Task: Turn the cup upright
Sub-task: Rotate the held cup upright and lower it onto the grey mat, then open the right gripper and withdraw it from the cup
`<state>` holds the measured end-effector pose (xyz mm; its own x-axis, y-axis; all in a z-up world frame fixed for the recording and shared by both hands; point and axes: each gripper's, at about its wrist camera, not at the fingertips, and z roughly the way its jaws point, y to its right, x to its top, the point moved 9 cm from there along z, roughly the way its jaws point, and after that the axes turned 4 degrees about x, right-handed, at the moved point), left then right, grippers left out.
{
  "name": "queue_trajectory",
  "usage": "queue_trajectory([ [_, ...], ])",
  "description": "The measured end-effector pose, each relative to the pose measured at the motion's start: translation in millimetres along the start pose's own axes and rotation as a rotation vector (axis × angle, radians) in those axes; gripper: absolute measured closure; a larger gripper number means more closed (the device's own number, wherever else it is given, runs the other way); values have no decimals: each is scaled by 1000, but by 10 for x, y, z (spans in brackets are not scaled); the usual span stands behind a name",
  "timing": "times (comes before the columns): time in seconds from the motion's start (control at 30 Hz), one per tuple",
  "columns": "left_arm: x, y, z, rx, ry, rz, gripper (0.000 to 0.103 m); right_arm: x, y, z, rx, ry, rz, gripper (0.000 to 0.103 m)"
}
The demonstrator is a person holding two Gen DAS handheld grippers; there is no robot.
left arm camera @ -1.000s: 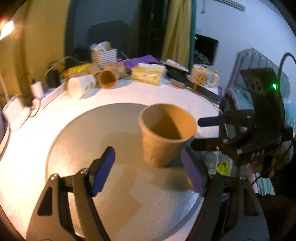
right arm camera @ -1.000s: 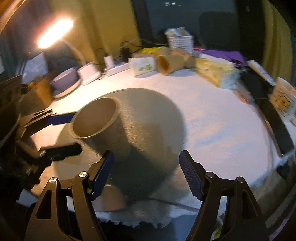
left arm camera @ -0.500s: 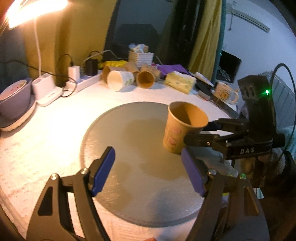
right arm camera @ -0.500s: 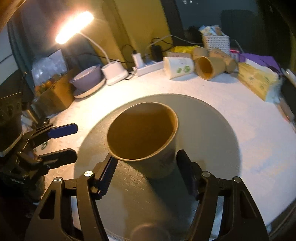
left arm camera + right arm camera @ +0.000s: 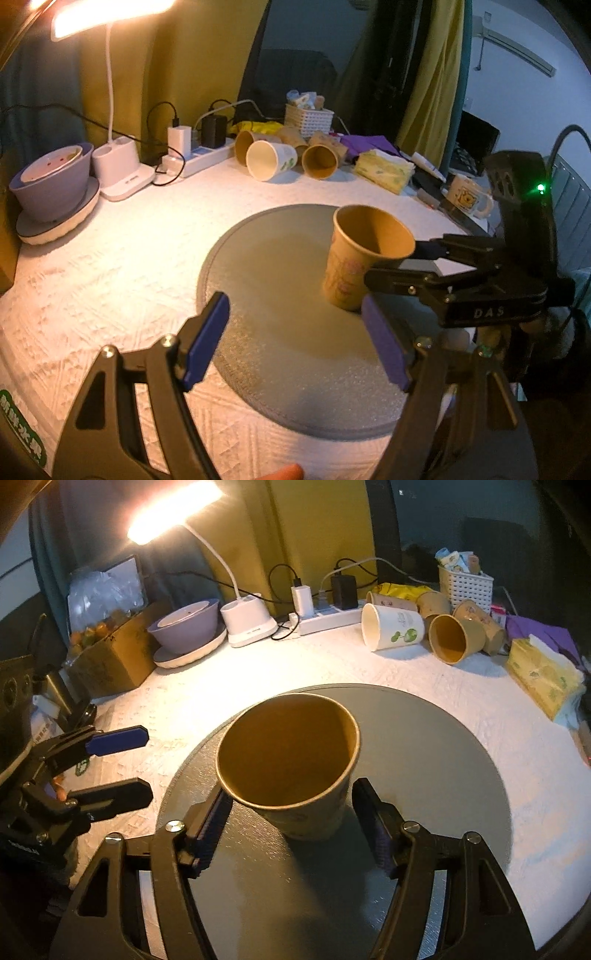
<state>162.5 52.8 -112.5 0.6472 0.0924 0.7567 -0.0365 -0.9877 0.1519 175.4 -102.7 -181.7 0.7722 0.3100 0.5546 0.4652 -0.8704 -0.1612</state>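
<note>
A brown paper cup stands mouth up, slightly tilted, on the round grey mat. My right gripper has a finger on each side of the cup's lower wall and is shut on it. In the left wrist view the cup is at the mat's right side with the right gripper's fingers around it. My left gripper is open and empty, set back to the left of the cup, over the mat.
Several paper cups lie on their sides at the table's back by a power strip, a white basket and a tissue pack. A lamp base, bowl and cardboard box stand at back left. A mug is at right.
My right gripper closed on the cup and brought it more upright on the mat. My left gripper drew back and away from the cup, staying open.
</note>
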Motion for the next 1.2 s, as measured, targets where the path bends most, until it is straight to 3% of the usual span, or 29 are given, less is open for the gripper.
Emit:
queue_trajectory([
  [0.13, 29, 120, -31, -8, 9, 5, 19, -38, 17, -107, -42, 6, -5, 30],
  [0.63, 86, 607, -379, -5, 76, -13, 19, -233, 13, -799, -105, 94, 12, 29],
  [1.2, 280, 957, -1028, 16, 215, -2, 19, -155, -102, -1678, -170, 257, -17, 29],
])
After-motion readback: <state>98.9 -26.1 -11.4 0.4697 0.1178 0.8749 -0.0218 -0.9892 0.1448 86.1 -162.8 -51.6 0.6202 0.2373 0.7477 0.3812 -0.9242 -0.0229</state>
